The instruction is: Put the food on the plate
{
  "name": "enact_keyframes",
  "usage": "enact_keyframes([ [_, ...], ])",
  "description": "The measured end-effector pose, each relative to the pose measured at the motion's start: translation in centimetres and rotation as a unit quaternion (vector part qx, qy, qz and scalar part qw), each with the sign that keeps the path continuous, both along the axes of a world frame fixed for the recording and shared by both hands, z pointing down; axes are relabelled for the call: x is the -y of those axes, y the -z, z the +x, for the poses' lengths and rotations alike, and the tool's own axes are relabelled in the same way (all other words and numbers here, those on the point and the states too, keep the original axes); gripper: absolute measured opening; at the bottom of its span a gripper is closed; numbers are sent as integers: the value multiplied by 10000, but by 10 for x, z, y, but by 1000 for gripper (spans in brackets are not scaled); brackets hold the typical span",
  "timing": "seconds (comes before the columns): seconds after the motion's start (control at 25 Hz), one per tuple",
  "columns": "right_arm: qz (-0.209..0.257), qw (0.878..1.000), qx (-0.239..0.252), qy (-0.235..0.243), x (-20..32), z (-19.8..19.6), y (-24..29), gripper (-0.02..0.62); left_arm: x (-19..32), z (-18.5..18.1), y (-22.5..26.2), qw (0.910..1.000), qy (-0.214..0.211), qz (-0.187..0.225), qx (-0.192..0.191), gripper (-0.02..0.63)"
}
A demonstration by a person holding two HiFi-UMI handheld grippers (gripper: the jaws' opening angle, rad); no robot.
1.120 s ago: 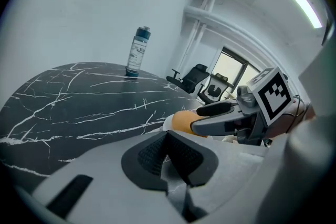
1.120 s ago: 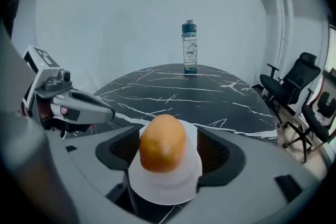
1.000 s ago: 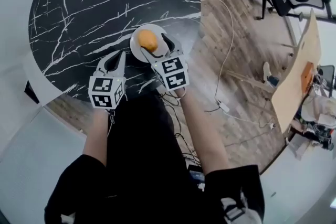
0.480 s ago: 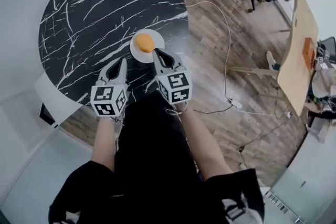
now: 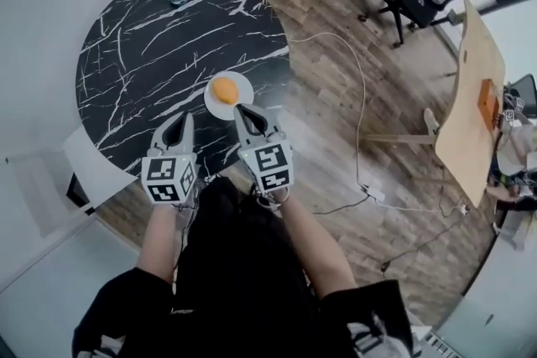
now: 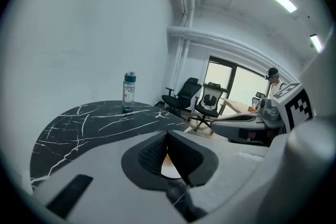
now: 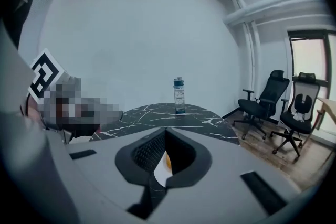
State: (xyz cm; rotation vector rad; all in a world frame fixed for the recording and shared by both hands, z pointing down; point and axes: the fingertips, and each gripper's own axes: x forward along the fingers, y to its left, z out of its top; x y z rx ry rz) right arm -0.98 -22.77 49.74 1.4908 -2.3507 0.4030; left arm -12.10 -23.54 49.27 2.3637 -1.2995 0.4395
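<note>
The round orange food (image 5: 224,89) sits on the small white plate (image 5: 211,102), seemingly centred. My left gripper (image 5: 179,120) and right gripper (image 5: 242,109) are both closed, empty. I'd back away level, clear of the rim.

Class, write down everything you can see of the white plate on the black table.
The plate is small, round and plain white, seemingly smooth ceramic or plastic. It lies flat on the round black white-veined table, close to the edge nearest the person. One rounded orange piece of food sits on it, slightly off centre. The right hand-held gripper, shut and empty, points at its near rim; contact cannot be judged.
</note>
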Motion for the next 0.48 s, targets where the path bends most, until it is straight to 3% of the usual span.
enact_keyframes([
  [0.16, 489, 9985, -216, 137, -12, 10, 36, -3, -15, -2, 31, 9985, 407, 313, 197, 0],
  [0.48, 1348, 9899, -71, 435, -50, 25, 124, -3, -63, 26, 101, 9931, 644, 945, 270, 0],
])
